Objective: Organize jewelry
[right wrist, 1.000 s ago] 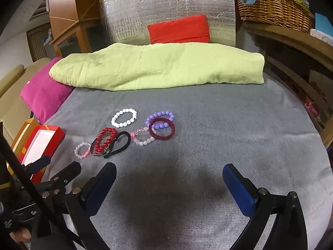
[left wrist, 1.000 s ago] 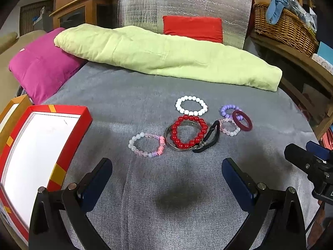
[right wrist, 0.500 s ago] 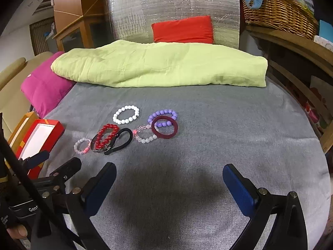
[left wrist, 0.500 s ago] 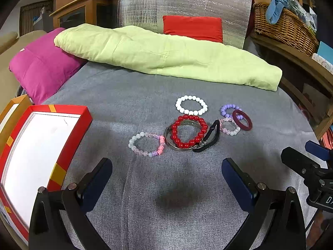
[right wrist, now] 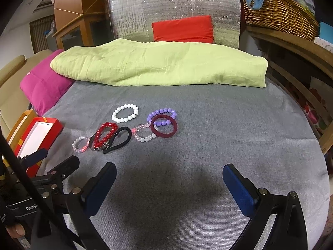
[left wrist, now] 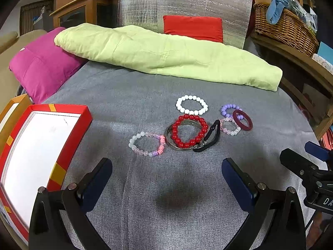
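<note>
The left gripper (left wrist: 166,179) is held above a grey cloth (left wrist: 124,95) with its jaws spread wide and nothing between them. Ahead of it a cluster of bracelets is laid out: a pale pink bracelet (left wrist: 147,143), a red bead bracelet (left wrist: 189,130) laid over a metal bangle (left wrist: 169,140), a black band (left wrist: 209,139), a white bead bracelet (left wrist: 191,105), a lilac bead bracelet (left wrist: 228,109), a clear pink bracelet (left wrist: 229,127) and a maroon ring (left wrist: 242,120) overlapping the last two. A red box (left wrist: 68,145) with a white lining is seen at the left edge. Part of the right gripper (left wrist: 306,166) is seen at the right edge. A green blanket (left wrist: 166,58) is spread at the far side.
</note>
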`<state>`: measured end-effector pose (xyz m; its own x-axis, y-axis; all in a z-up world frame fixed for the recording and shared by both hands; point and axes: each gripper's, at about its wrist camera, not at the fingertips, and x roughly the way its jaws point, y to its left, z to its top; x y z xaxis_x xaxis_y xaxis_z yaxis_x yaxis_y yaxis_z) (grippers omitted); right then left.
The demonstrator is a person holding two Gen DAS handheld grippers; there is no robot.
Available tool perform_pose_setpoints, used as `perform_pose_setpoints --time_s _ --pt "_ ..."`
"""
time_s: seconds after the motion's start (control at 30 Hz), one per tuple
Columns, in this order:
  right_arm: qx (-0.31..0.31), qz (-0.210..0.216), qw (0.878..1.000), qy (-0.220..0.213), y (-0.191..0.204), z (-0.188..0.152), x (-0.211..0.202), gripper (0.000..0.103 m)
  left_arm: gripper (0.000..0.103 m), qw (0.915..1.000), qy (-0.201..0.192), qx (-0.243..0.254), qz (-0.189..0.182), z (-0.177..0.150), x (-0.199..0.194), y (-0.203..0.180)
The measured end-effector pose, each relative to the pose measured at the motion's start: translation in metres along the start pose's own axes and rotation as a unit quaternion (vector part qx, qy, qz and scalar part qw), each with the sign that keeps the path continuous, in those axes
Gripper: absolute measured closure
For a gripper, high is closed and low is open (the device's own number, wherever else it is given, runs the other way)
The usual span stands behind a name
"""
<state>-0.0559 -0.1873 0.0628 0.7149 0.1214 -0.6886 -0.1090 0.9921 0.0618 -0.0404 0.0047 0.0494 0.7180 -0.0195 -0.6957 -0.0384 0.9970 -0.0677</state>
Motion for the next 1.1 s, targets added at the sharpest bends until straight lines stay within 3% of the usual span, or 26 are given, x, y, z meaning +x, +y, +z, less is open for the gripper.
perform_pose_setpoints --time_s 0.9,1.1 --pt "0.0 -0.004 1.0 0.006 -0.001 -0.001 0.004 0.0 0.0 1.0 0.0 -0.005 0.005 0.001 0.0 0.002" --pt "0.017 -0.012 1.0 0.003 -0.01 -0.001 0.005 0.0 0.0 0.9979 -0.024 -0.054 0.028 0.006 -0.007 0.025"
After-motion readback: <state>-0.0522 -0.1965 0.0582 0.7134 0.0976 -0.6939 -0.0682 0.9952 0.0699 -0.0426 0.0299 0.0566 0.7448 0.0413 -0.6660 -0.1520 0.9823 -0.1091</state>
